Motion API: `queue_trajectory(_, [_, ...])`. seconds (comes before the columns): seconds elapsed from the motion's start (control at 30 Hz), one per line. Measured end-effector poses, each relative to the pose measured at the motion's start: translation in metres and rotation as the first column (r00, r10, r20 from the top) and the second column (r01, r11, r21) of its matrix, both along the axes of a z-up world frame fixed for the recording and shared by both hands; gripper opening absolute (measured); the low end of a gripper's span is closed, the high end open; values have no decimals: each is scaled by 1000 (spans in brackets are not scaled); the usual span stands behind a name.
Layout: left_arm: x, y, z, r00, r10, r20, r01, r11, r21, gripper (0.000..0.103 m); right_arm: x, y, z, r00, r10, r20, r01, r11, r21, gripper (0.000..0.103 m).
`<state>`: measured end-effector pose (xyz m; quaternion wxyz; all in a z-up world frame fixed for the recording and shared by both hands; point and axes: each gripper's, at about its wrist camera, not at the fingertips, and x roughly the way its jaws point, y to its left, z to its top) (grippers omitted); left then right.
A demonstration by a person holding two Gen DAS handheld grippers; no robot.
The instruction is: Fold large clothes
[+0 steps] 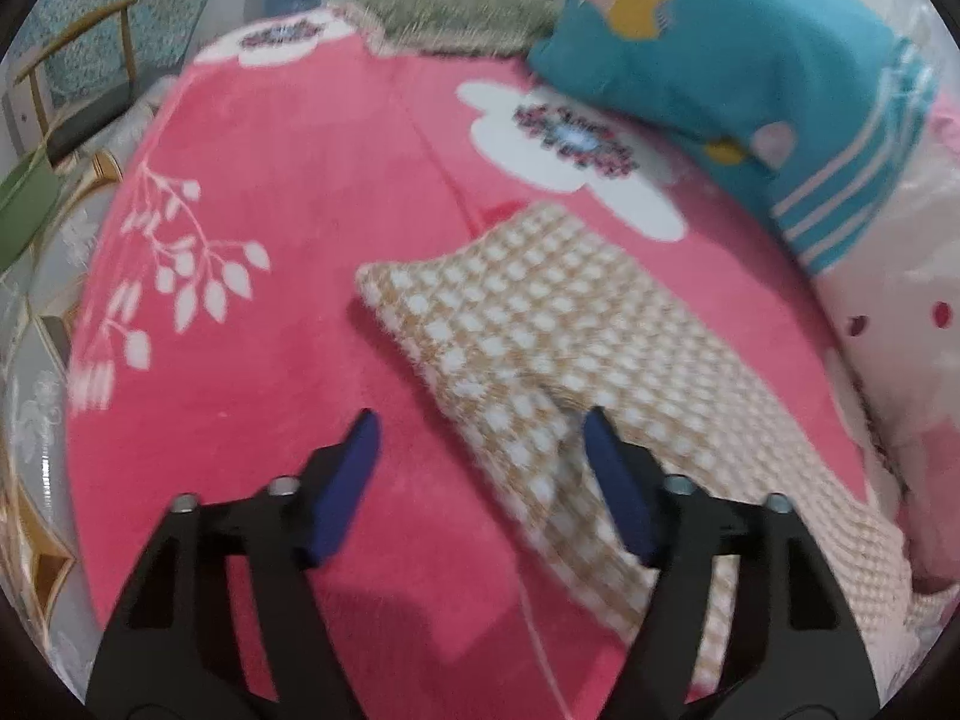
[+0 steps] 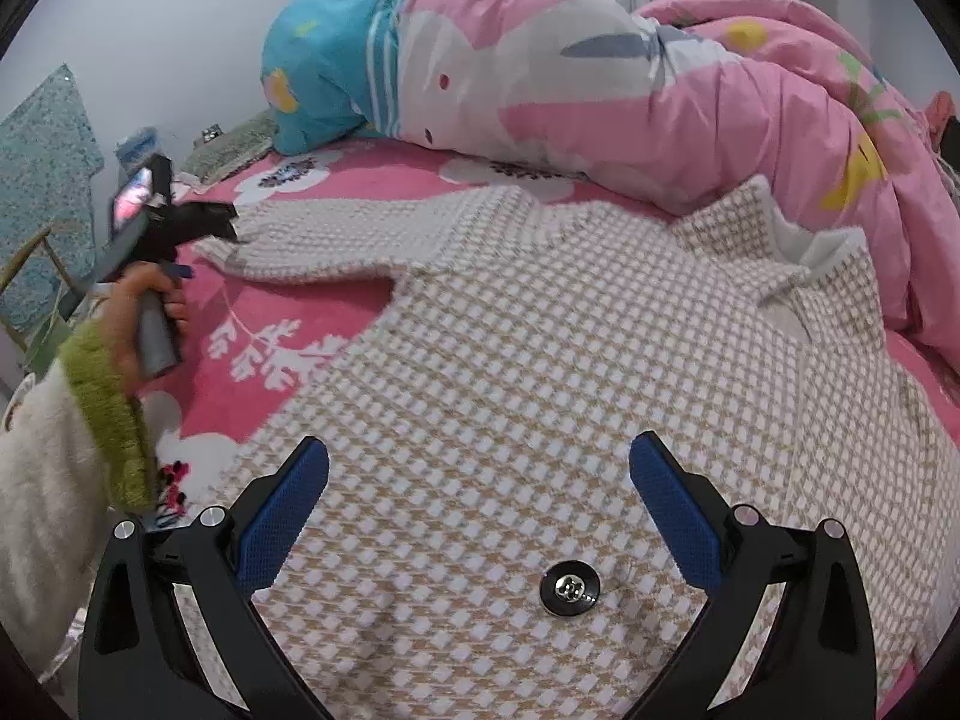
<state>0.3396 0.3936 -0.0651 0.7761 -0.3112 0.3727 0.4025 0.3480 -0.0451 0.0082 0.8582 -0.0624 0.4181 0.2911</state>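
A large beige-and-white houndstooth coat (image 2: pixel 540 348) lies spread flat on a pink flowered blanket (image 2: pixel 288 300). Its sleeve (image 1: pixel 540 324) stretches out to the left. My left gripper (image 1: pixel 480 438) is open and empty, hovering just above the sleeve's near edge; its right finger is over the fabric. It also shows in the right wrist view (image 2: pixel 231 222), held in a hand at the sleeve's cuff. My right gripper (image 2: pixel 480 468) is open and empty above the coat's body, near a black button (image 2: pixel 569 588).
A blue pillow (image 1: pixel 738 78) and a bunched pink duvet (image 2: pixel 690 90) lie along the far side of the bed. A green mat (image 1: pixel 450 18) lies at the bed's far end. A chair (image 1: pixel 66 90) stands off the bed's left edge.
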Motion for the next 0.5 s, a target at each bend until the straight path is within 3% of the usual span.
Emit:
queue_trajectory(0.07, [3, 2, -7, 1000, -1, -6, 1, 1000, 13, 55, -1, 1, 2, 1000, 8, 5, -8, 1000, 6, 98])
queue_trajectory(0.2, [16, -14, -1, 998, -52, -47, 57, 991, 118, 23, -8, -3, 0, 1000, 9, 24, -9, 1000, 3, 98])
queue_trajectory(0.23, [18, -17, 2, 997, -60, -54, 67, 988, 141, 19, -9, -4, 0, 1000, 7, 29, -7, 1000, 3, 98])
queue_trajectory(0.37, [22, -32, 24, 993, -104, -51, 113, 970, 215, 14, -18, -15, 7, 999, -13, 53, 12, 1000, 10, 98])
queue_trajectory(0.5, [22, -75, 73, 979, -205, 6, 192, 926, 327, 12, -24, -38, 14, 997, -56, 62, 54, 998, 26, 98])
